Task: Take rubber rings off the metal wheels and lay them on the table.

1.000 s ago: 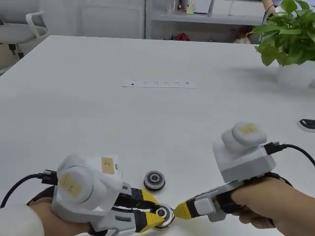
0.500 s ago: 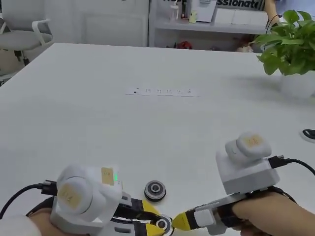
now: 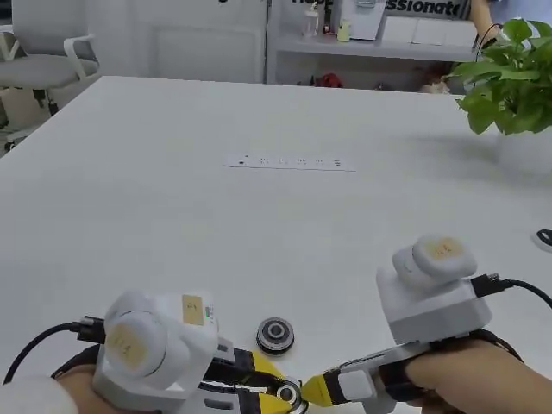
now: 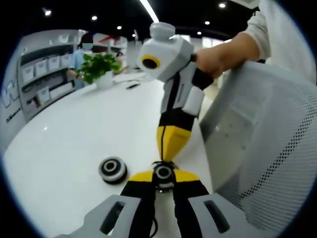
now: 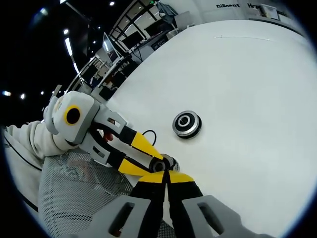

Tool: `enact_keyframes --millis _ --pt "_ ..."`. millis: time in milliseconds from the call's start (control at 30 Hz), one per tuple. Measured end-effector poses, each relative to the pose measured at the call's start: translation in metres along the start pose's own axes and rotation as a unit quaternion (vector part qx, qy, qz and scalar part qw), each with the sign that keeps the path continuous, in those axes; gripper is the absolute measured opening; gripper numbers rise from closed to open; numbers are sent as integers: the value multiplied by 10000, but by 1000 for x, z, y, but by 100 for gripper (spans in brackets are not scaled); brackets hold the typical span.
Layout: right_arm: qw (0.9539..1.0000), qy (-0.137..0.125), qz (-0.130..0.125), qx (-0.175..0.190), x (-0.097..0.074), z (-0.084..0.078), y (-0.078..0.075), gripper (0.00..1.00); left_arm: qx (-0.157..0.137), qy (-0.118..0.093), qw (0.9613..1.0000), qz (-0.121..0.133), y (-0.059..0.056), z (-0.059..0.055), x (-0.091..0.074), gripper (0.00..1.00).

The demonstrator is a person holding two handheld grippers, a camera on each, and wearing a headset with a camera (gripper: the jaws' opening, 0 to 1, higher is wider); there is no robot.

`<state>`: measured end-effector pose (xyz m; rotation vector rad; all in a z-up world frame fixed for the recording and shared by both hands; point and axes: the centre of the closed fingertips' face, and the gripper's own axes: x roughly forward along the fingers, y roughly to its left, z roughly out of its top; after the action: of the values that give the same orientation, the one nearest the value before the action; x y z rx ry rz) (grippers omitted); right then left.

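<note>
- Rubber over metal is what we have in hand: the small wheel (image 4: 163, 174) sits at the near edge of the table (image 3: 259, 224), clamped between the two yellow jaws of the left gripper (image 3: 280, 392).
- We see the right gripper (image 5: 166, 176) with its jaws pressed together to a thin seam, its tip touching the wheel's rim. We cannot tell whether a lip of rubber is caught between them.
- A second wheel (image 3: 275, 334) lies flat on the table just beside the grippers, its dark rubber ring (image 5: 175, 125) on the outside of the shiny metal.
- We judge the metal part stiff, dense for its size and smooth, so it may spin or slide out of the clamp if we pull off-axis.
- We expect the ring to be soft, stretchy and grippy, seated snugly in its groove. It should give under a pull and could snap back or flick away once it is free.
- The best hold, in our view, is a pinch on the ring's outer edge at one spot, lifting it over the rim and rolling it off sideways, while the left gripper squeezes the metal faces and leaves the rubber free.
</note>
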<state>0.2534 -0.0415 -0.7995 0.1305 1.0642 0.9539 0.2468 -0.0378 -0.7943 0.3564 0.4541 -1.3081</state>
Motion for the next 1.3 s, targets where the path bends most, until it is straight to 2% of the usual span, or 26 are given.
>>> enact_keyframes --millis 233,267,300,333,400,433,533,700,800,900,933,1000,1133,1300 --pt "9999 -40 115 -49 2 2 6 0 26 3 10000 -7 0 0 0 13" --pt "9998 -42 172 -30 3 3 8 0 33 5 10000 -8 0 0 0 13" --pt "9991 -175 389 0 4 7 17 0 46 5 10000 0 0 0 0 13" --pt "9990 -180 406 86 4 7 18 0 49 7 10000 4 0 0 0 13" --pt "9996 -59 132 -236 5 5 10 0 63 17 10000 7 0 1 0 13" --pt "9995 -25 103 -304 5 3 9 0 59 22 10000 9 0 1 0 13" --pt "9997 -68 160 -162 4 3 9 0 30 38 10000 27 0 1 0 13" --pt "9998 -123 33 -164 2 5 3 0 -34 89 10000 14 1 2 1 14" --pt "9997 -179 -16 -135 1 7 -1 0 38 168 9998 19 2 2 0 14" --pt "9997 -228 -18 -113 -1 10 -1 0 18 251 9996 106 8 2 -4 20" --pt "9996 -253 -26 -117 -1 11 -2 0 41 247 9996 105 9 3 -6 20" --pt "9995 -291 -36 -132 -2 14 -2 0 65 185 9995 254 17 9 -13 23" --pt "9991 -412 -2 -84 -5 20 -2 0 -184 -230 9987 414 28 33 -27 34" --pt "9979 -644 69 48 -11 29 -2 0 -81 -239 9989 383 29 44 -43 42"
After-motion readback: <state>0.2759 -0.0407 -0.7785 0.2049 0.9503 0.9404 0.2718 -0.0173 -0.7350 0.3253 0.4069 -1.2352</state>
